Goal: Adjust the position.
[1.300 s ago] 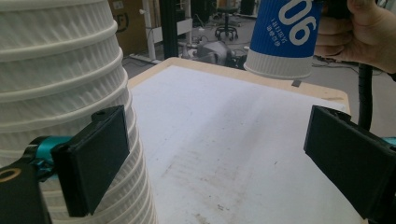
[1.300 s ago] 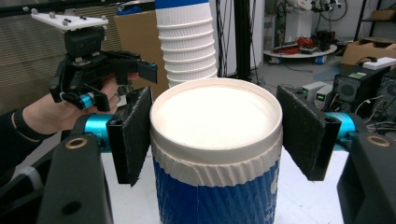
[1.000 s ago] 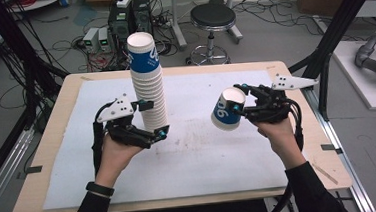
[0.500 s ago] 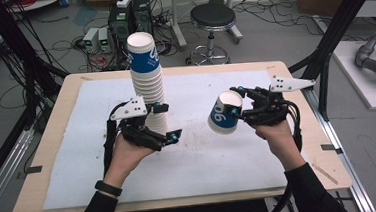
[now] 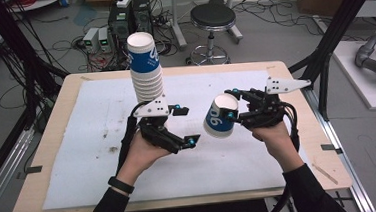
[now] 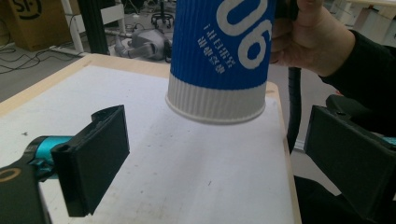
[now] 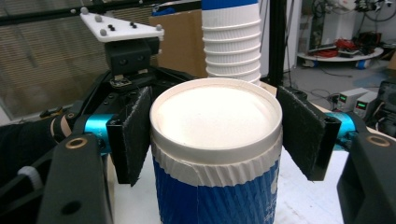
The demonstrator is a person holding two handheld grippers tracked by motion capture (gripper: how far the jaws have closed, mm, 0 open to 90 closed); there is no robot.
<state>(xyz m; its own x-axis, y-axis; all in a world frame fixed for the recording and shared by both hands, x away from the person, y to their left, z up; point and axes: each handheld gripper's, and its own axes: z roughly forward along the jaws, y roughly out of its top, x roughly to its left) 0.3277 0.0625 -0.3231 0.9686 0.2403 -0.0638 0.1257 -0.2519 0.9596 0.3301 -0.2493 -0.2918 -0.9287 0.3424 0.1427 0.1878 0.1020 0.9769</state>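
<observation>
Above the desk (image 5: 69,159) our right gripper (image 5: 232,114) clamps a single cup (image 5: 220,116) sideways, ready for stacking, while our left gripper (image 5: 183,126) hangs open beside the cup stack (image 5: 146,69).

The high view looks forward and down from above the person's side, taking in the whole table (image 5: 53,145) from some way off, with the floor behind at twelve o'clock. The left gripper view sits low and close over the tabletop, facing the blue cup (image 6: 219,56) at one o'clock. The right gripper view looks along its jaws, very near the same cup (image 7: 217,154); the cup stack (image 7: 232,42) rises at twelve o'clock, shared with the high view (image 5: 146,69).
</observation>
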